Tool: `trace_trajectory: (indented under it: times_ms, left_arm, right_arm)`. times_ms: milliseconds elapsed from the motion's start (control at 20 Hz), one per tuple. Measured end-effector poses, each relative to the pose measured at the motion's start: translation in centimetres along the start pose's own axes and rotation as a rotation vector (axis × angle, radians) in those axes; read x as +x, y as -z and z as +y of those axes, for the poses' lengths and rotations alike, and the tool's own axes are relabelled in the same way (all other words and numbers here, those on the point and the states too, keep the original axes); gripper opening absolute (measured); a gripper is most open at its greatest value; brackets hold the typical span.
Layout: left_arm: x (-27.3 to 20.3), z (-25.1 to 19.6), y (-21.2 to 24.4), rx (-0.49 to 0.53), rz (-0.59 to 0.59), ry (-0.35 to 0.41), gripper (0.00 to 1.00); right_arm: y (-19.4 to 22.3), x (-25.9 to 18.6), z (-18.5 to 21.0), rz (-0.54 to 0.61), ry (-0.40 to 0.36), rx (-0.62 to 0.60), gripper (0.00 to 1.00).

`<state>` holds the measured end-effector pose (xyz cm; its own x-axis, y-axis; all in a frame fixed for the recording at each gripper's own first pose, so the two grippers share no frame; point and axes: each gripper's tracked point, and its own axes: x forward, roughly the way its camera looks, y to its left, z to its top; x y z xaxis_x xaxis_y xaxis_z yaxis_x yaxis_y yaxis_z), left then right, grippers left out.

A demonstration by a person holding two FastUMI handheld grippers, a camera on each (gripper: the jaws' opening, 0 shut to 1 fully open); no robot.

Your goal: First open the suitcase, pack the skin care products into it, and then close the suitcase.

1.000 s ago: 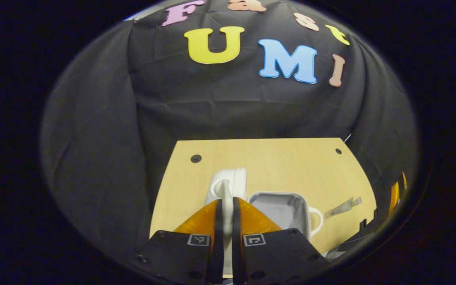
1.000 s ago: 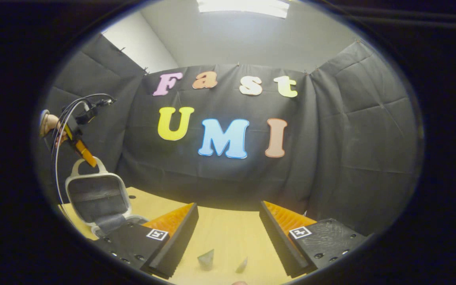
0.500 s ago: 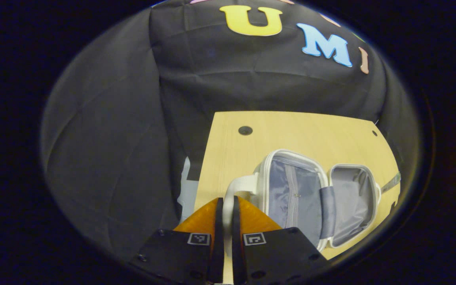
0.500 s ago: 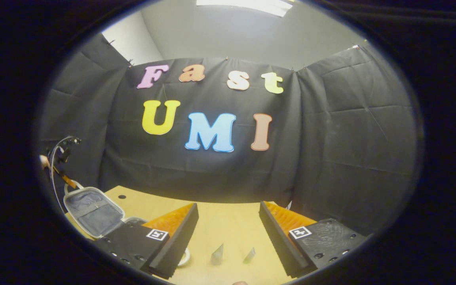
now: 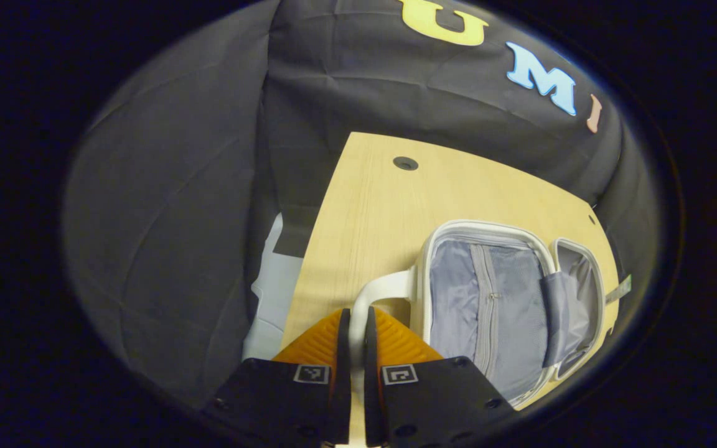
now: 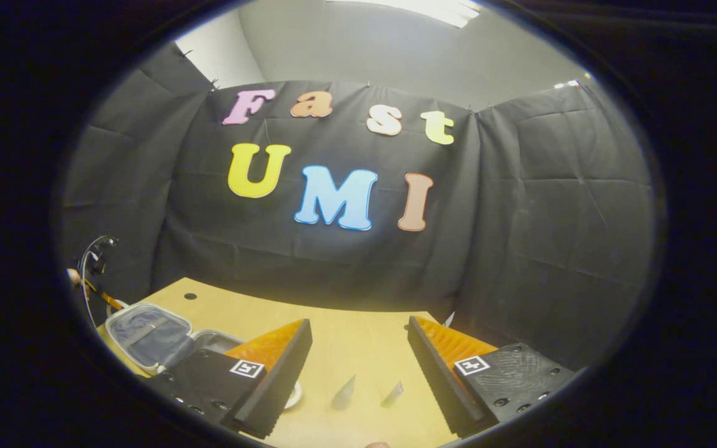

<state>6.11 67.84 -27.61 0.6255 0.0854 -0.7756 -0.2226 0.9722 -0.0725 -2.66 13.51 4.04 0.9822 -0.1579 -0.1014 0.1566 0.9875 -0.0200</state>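
Left gripper (image 5: 356, 339) is pressed together on the white handle (image 5: 378, 292) of the suitcase (image 5: 508, 298), with both orange fingers (image 5: 318, 342) squeezed against it. The suitcase is laid open on the wooden table (image 5: 389, 211), and both of its grey cloth halves are spread out flat. A zipper (image 5: 489, 298) is seen running down the nearer half. In the right gripper view, the same open suitcase (image 6: 147, 326) is seen far off at the table's left end. Right gripper (image 6: 358, 354) is held wide open above the table (image 6: 346, 330), with nothing between its fingers. Two small skin care packets (image 6: 368, 392) are seen lying on the table just below the open fingers. A small white round thing (image 6: 294, 393) is partly hidden behind one finger.
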Motion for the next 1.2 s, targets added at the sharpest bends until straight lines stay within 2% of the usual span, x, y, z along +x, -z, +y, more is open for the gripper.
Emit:
trace_trajectory:
  times_ms: [50, 100, 150, 250, 300, 450, 650, 700, 750, 800, 1000, 1100, 1150, 1200]
  left_arm:
    - [0.1, 0.2, 0.4, 0.016, 0.0, -0.018, 0.22]
    - [0.5, 1.0, 0.4, 0.049, -0.006, -0.063, 0.22]
    - [0.4, 1.2, 0.2, 0.071, -0.019, -0.077, 0.32]
    - [-0.2, 1.0, -0.7, 0.074, -0.057, -0.075, 0.32]
    - [-1.0, 0.9, -1.5, 0.077, -0.085, -0.089, 0.36]
    - [-3.3, 0.6, -3.8, 0.078, -0.203, -0.133, 0.96]
    - [-8.6, -2.2, -7.2, 0.088, -0.393, -0.188, 0.96]
    - [-10.0, -3.7, -8.1, 0.092, -0.442, -0.187, 0.96]
    - [-11.3, -5.7, -8.8, 0.097, -0.485, -0.182, 0.92]
    - [-12.4, -7.8, -9.4, 0.096, -0.52, -0.174, 0.96]
    - [-16.1, -18.8, -10.9, 0.088, -0.655, -0.069, 0.95]
    - [-16.5, -24.3, -10.6, 0.096, -0.697, -0.009, 0.95]
    - [-16.3, -27.3, -10.1, 0.095, -0.704, 0.029, 0.9]
    - [-16.0, -30.2, -9.8, 0.094, -0.71, 0.063, 0.95]
  right_arm:
    - [0.0, -0.1, 0.0, -0.001, -0.001, -0.005, 0.94]
    - [-0.1, -0.1, 0.0, -0.002, 0.0, -0.011, 0.94]
    - [0.0, -0.2, -0.1, -0.002, 0.002, -0.016, 0.94]
    - [0.1, -0.5, -0.5, -0.005, 0.01, -0.015, 0.94]
    - [0.1, -0.5, -0.6, -0.005, 0.012, -0.01, 0.94]
    - [0.5, -0.5, -1.3, 0.001, 0.017, 0.004, 0.94]
    - [0.9, 0.2, -2.4, 0.0, 0.017, 0.029, 0.94]
    - [1.1, 0.5, -2.6, 0.002, 0.011, 0.031, 0.94]
    - [1.2, 0.9, -2.9, 0.0, 0.005, 0.034, 0.94]
    - [1.1, 1.2, -3.3, -0.005, -0.001, 0.04, 0.94]
    - [1.5, 1.8, -5.5, -0.028, -0.013, 0.045, 0.94]
    - [2.1, 2.0, -6.7, -0.031, -0.019, 0.034, 0.94]
    - [2.4, 2.2, -7.2, -0.03, -0.029, 0.035, 0.94]
    - [2.8, 2.2, -7.6, -0.027, -0.041, 0.037, 0.94]
